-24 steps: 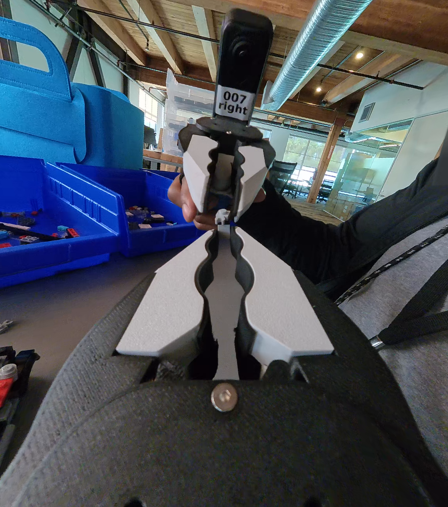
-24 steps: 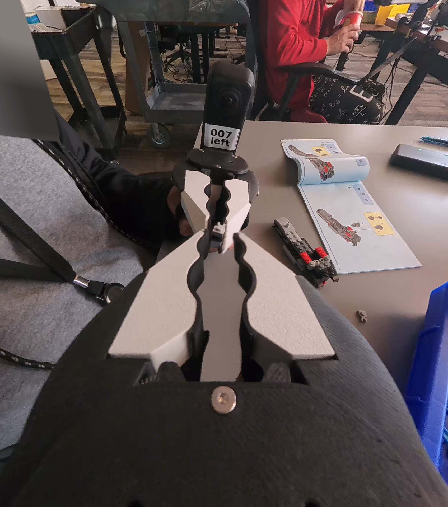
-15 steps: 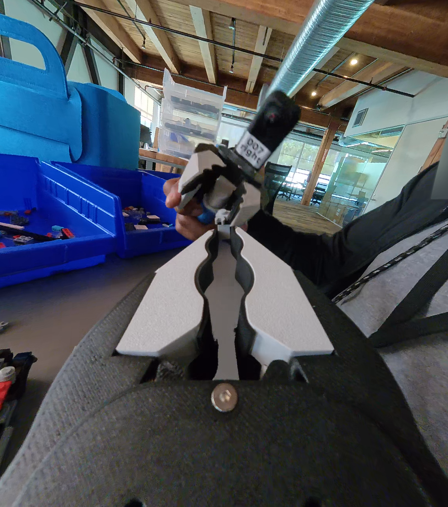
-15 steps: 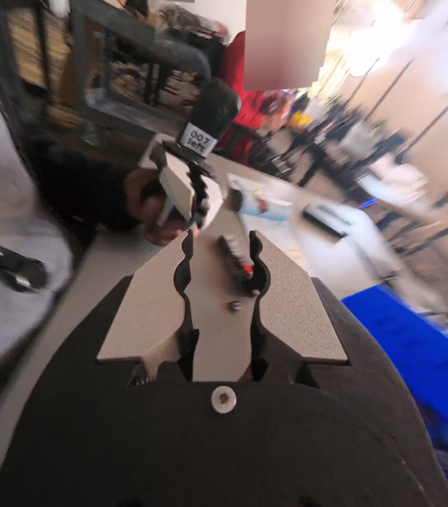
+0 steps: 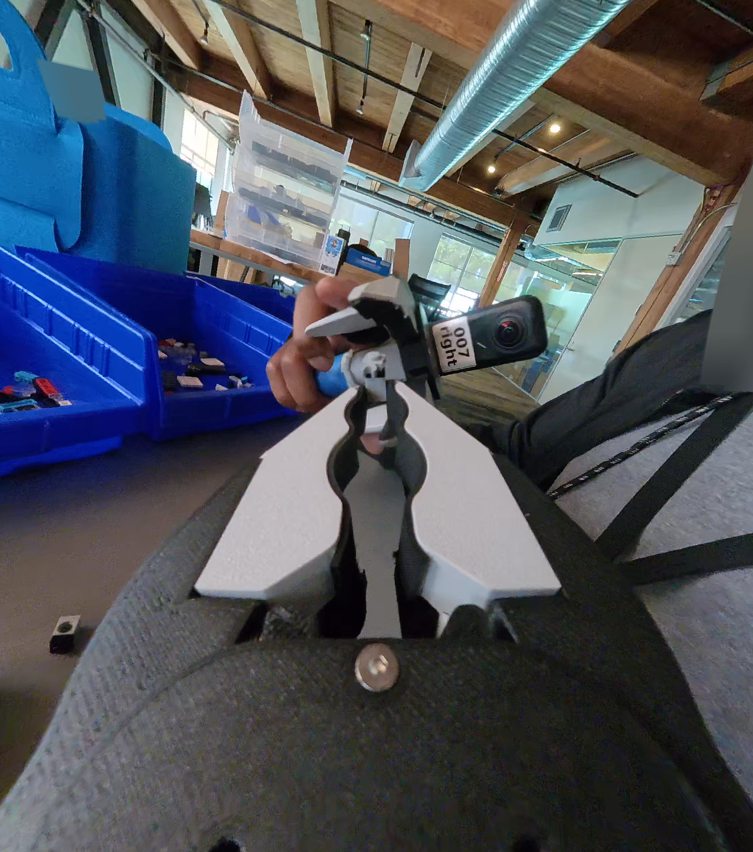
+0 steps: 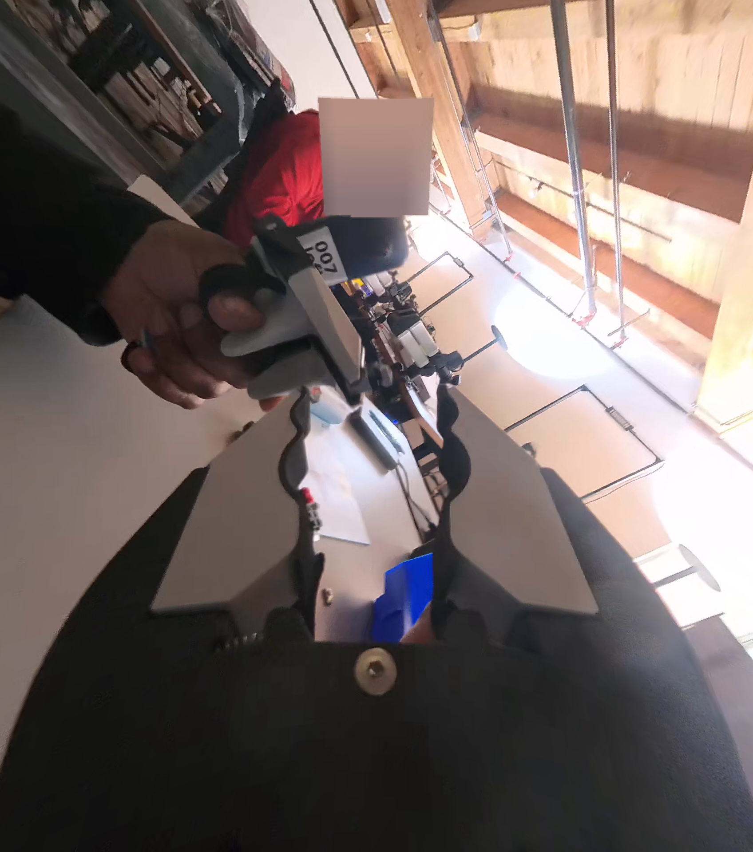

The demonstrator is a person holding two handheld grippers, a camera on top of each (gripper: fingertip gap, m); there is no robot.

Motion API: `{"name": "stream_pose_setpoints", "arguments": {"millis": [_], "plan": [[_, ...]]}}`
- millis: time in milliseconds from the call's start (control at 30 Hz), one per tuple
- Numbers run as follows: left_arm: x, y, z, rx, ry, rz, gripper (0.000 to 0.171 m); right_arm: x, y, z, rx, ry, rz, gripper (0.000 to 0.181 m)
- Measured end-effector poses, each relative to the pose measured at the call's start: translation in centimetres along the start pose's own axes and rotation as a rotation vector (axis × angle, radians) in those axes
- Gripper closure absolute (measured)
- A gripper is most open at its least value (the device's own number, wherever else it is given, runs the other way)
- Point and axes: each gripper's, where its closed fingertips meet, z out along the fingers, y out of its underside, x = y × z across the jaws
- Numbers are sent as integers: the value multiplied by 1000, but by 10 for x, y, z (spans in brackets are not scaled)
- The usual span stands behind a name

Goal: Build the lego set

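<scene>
Right gripper point(image 6: 370, 396) rolled sideways, now gaping, empty; small grey piece point(image 5: 372, 369) pinched upright at left gripper point(image 5: 377, 392) tips, narrowly parted, just beside right's jaws.

white sticker point(image 5: 454, 352) on black camera point(image 5: 499, 333) above far gripper: printed writing | white sticker point(image 6: 322, 258) on camera point(image 6: 367, 246) of far gripper: printed, partly cut off | blue box point(image 5: 368, 263) on bench: white print, too small to read

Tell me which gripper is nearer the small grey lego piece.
Left. The left gripper pinches the small grey lego piece at its fingertips. The right gripper is open and rolled sideways just beyond the piece, not gripping it.
</scene>
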Motion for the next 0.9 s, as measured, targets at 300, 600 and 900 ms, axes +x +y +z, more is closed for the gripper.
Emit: {"name": "stream_pose_setpoints", "arguments": {"millis": [300,600,900], "plan": [[0,7,2,-34,15,-37,163,-11,-5,6,-7,-78,-63,125],[4,4,-1,-5,48,-66,163,-10,-7,9,3,-67,-46,146],[6,-1,-3,43,85,-106,163,-6,-9,7,43,-40,47,153]]}}
